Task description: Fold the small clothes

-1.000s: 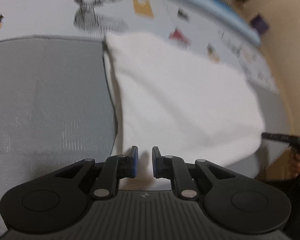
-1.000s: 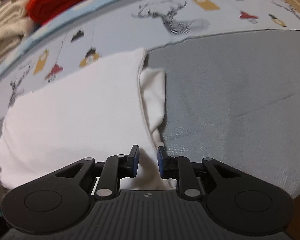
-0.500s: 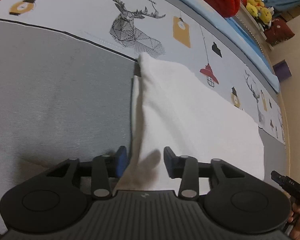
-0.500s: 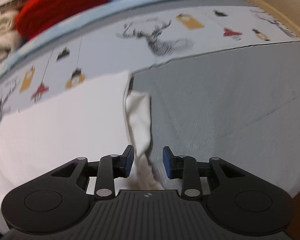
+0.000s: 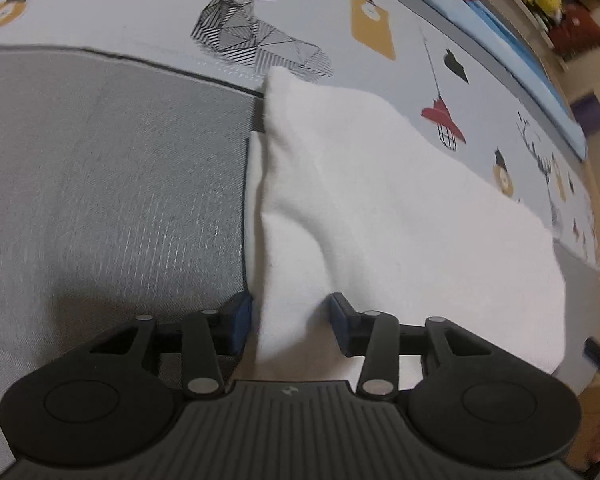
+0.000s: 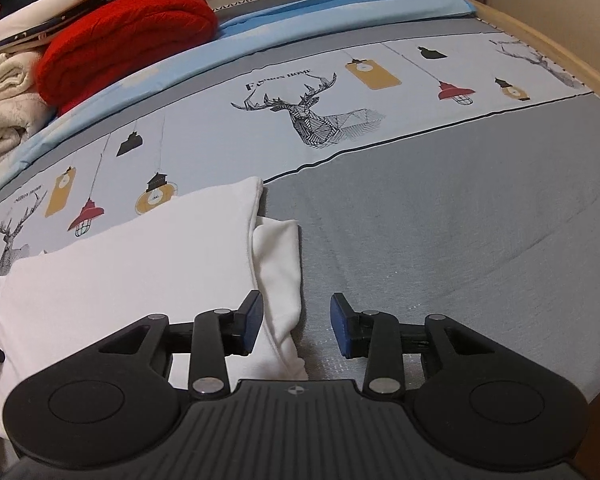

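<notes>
Left wrist view: your left tongs [image 5: 290, 322] stand part open over the near edge of the white garment [image 5: 400, 216], a ridge of its cloth rising between the pads; they have just been closing, yet the right pad still shows a gap, so nothing is pinched.
Garment's place: it lies folded on the bed [image 5: 100, 184], partly on the grey panel and partly on the printed strip, with a narrow under-layer peeping out along its left edge.
Garment's axis: from here its long axis runs from the near left away to the right, and the folded corner points up toward the deer print [image 5: 256, 40].
Right wrist view: your right tongs [image 6: 296, 322] have just been opening and hold nothing; the protruding white flap [image 6: 280, 264] lies between the pads, touching neither that I can see.
Axis here: the long side stretches off to the left, and the flap runs from near to far.
Step in hand: by my judgement, you are regrasping one short end before another fold.
Next move calls for: closing both tongs on all layers at that edge, then carrying it over toward the far end evenly.
</notes>
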Tool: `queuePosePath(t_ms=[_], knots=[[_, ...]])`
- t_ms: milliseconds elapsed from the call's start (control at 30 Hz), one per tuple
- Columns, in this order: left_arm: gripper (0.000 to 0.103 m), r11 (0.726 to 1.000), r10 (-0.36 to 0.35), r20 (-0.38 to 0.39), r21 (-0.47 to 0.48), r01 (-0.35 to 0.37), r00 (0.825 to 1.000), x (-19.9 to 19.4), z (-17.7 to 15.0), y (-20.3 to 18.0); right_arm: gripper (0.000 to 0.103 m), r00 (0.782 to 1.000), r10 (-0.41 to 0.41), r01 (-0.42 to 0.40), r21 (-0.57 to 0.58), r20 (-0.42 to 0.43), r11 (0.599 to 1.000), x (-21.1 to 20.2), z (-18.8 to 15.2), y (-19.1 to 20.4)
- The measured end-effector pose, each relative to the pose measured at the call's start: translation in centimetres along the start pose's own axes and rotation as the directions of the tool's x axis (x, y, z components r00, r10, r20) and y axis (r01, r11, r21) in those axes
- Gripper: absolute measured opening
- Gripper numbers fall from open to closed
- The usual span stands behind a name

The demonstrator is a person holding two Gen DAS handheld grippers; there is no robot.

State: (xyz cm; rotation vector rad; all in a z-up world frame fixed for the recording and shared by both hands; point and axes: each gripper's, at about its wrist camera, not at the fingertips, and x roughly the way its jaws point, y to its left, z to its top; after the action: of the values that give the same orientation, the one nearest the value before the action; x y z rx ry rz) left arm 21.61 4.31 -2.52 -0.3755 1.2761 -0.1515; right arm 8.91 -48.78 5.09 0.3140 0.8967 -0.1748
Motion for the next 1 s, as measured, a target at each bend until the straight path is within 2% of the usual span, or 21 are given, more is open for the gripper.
queuePosePath(t_ms=[67, 133, 167, 233, 267, 300, 333, 400, 433, 467, 500, 633, 800, 933, 1000], knots=[[0.016, 1.0, 0.0, 0.014, 0.026, 0.0, 1.0, -0.4, -0.1, 0.2, 0.038, 1.0, -0.011, 0.011, 0.011, 0.001, 1.0, 0.1, 0.0, -0.1], [0.011, 1.0, -0.017, 0.064, -0.01, 0.018, 0.998, -1.7, -0.2, 1.1, 0.038, 1.0, -0.014, 0.014, 0.029, 0.003, 0.999, 0.2, 0.1, -0.1], [0.011, 1.0, 0.008, 0.102, -0.008, -0.007, 0.995, -2.5, -0.3, 1.4, 0.038, 1.0, -0.012, 0.012, 0.038, 0.006, 0.999, 0.2, 0.2, 0.0], [0.011, 0.991, 0.125, 0.158, 0.018, -0.13, 0.98, -4.0, -0.7, 1.9, 0.038, 1.0, -0.012, 0.012, 0.049, 0.013, 0.999, 0.3, 0.3, 0.3], [0.011, 0.986, 0.165, 0.154, 0.01, -0.168, 0.974, -4.4, -0.9, 2.8, 0.038, 1.0, -0.012, 0.011, 0.053, 0.017, 0.999, 0.4, 0.3, 0.5], [0.011, 0.985, 0.174, 0.13, -0.01, -0.174, 0.976, -4.6, -1.1, 4.0, 0.038, 1.0, -0.01, 0.009, 0.056, 0.018, 0.998, 0.5, 0.4, 0.8], [0.012, 0.989, 0.15, 0.104, -0.027, -0.148, 0.983, -4.8, -1.2, 5.1, 0.038, 1.0, -0.008, 0.007, 0.057, 0.017, 0.998, 0.6, 0.4, 1.1], [0.024, 0.995, 0.088, 0.085, -0.055, -0.083, 0.992, -5.4, -1.4, 6.9, 0.038, 1.0, -0.004, 0.003, 0.048, 0.013, 0.999, 0.9, 0.3, 1.9], [0.028, 0.994, 0.086, 0.095, -0.07, -0.079, 0.992, -5.8, -1.5, 7.6, 0.038, 1.0, -0.001, 0.001, 0.039, 0.012, 0.999, 1.0, 0.2, 2.3], [0.038, 0.993, 0.09, 0.103, -0.085, -0.081, 0.991, -6.2, -1.5, 8.3, 0.038, 1.0, 0.003, -0.003, 0.03, 0.011, 1.0, 1.0, 0.2, 2.7], [0.042, 0.992, 0.08, 0.107, -0.105, -0.069, 0.991, -6.4, -1.6, 9.0, 0.038, 1.0, 0.007, -0.007, 0.018, 0.011, 1.0, 1.1, 0.1, 3.1], [0.042, 0.989, -0.001, 0.085, -0.147, 0.014, 0.996, -6.2, -1.6, 9.8, 0.038, 1.0, 0.01, -0.01, -0.011, 0.01, 1.0, 1.2, 0.0, 4.0], [0.042, 0.994, 0.009, 0.039, -0.111, -0.005, 0.999, -4.9, -1.3, 9.3, 0.038, 1.0, 0.004, -0.004, -0.005, 0.006, 1.0, 1.2, 0.0, 3.8], [0.041, 0.998, 0.029, 0.037, -0.055, -0.027, 0.999, -3.7, -0.9, 8.2, 0.038, 1.0, 0.0, 0.0, 0.002, 0.009, 1.0, 1.0, -0.1, 3.3], [0.031, 0.999, 0.035, 0.041, -0.029, -0.034, 0.999, -3.5, -1.0, 7.8, 0.038, 1.0, -0.002, 0.002, 0.008, 0.01, 1.0, 0.9, -0.1, 3.0]])
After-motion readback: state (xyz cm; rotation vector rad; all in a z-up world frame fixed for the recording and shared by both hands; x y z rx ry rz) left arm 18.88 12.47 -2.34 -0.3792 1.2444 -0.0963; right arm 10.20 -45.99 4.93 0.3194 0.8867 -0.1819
